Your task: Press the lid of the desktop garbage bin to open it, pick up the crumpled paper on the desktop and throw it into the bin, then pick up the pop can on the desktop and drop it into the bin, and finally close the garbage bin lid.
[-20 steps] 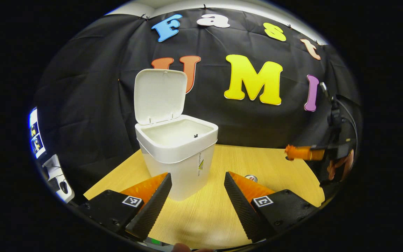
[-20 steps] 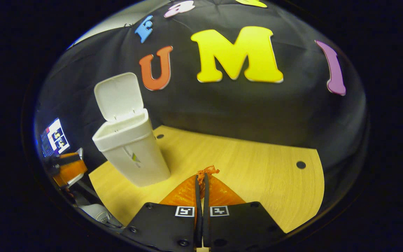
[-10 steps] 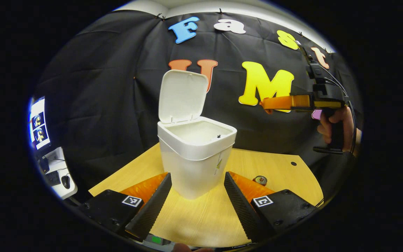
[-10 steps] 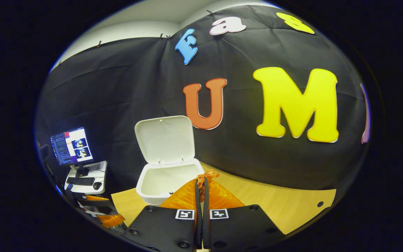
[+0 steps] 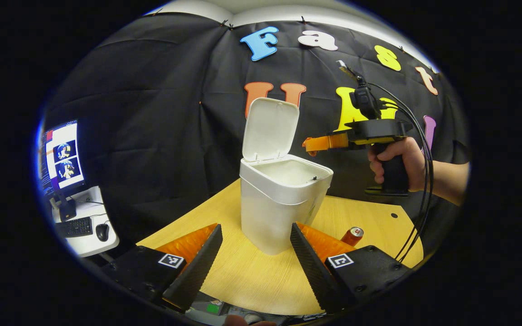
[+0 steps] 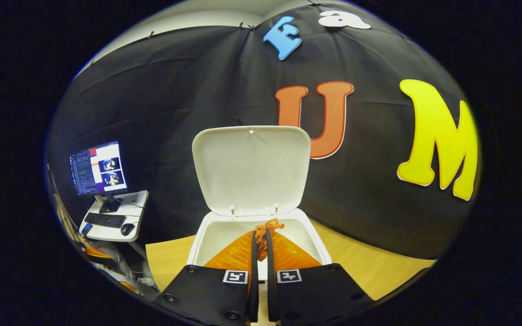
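Right gripper [image 6: 261, 235]: I hold it above the open bin [image 6: 211, 240], fingers pinched on a scrap of crumpled orange paper [image 6: 266, 225], tips over the mouth so the paper should fall inside.
Lid [image 6: 251, 170]: upright on its hinge at the far rim, out of the drop path.
Left gripper [image 5: 255, 246]: jaws wide and empty, low at the worktop's [image 5: 252, 276] near edge, apart from the bin.
Can [image 5: 352, 236]: upright near the worktop's right edge, by my judgement next to go in.
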A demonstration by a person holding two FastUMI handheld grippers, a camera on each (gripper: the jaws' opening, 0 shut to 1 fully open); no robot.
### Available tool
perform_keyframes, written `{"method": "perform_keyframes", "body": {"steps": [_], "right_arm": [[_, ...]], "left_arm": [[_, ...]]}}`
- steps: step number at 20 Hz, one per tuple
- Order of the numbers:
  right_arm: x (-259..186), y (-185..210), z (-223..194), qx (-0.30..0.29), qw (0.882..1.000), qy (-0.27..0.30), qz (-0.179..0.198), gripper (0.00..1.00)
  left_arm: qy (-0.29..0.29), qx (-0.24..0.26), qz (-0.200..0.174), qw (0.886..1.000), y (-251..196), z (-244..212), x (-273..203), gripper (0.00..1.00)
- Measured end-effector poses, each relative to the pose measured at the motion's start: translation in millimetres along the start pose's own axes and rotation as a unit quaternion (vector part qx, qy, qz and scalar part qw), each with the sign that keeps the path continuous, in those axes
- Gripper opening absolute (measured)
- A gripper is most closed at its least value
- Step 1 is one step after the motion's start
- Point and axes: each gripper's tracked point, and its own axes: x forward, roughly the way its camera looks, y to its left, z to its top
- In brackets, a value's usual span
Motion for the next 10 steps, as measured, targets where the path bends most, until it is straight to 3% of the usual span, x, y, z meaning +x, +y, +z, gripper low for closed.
{"method": "perform_keyframes", "body": {"steps": [5,9,10], "right_arm": [[7,5,-5,0.003,1.000,0.001,0.000,0.30],[-2,-3,-10,0.001,1.000,0.004,-0.009,0.75],[-4,-6,-10,0.005,1.000,0.001,-0.013,0.77]], "left_arm": [[-0.002,0.005,-0.012,1.000,-5,3,-2,0.99],[-0.009,0.015,-0.036,0.999,-15,6,3,0.99],[-0.010,0.018,-0.042,0.999,-19,5,3,0.99]]}}
